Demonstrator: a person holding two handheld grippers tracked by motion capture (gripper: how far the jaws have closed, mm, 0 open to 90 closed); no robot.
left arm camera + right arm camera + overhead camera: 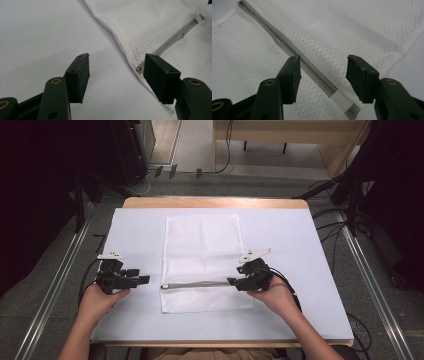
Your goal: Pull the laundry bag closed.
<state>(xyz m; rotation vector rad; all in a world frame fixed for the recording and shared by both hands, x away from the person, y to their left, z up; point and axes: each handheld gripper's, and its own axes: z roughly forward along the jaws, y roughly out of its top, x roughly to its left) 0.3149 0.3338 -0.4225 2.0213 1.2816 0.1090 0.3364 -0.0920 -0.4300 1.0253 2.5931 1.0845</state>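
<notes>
The white mesh zip-up laundry bag (pixel 202 265) lies flat in the middle of the pale blue table cover (pixel 300 270), its grey zipper (pixel 200 283) running across, so both ends are reachable. The right gripper (pixel 323 72) straddles the zipper's right end, jaws apart, pressing nothing. The left gripper (pixel 116 77) waits released at the bag's left edge, 1 jaw over the zipper's end, likely to steady it

White mesh laundry bag (pixel 202 262), flat on my worktop.
I see it spread out rectangular at the middle, its grey zipper (pixel 197 284) running left to right across the near part, slider at the left end.
</notes>
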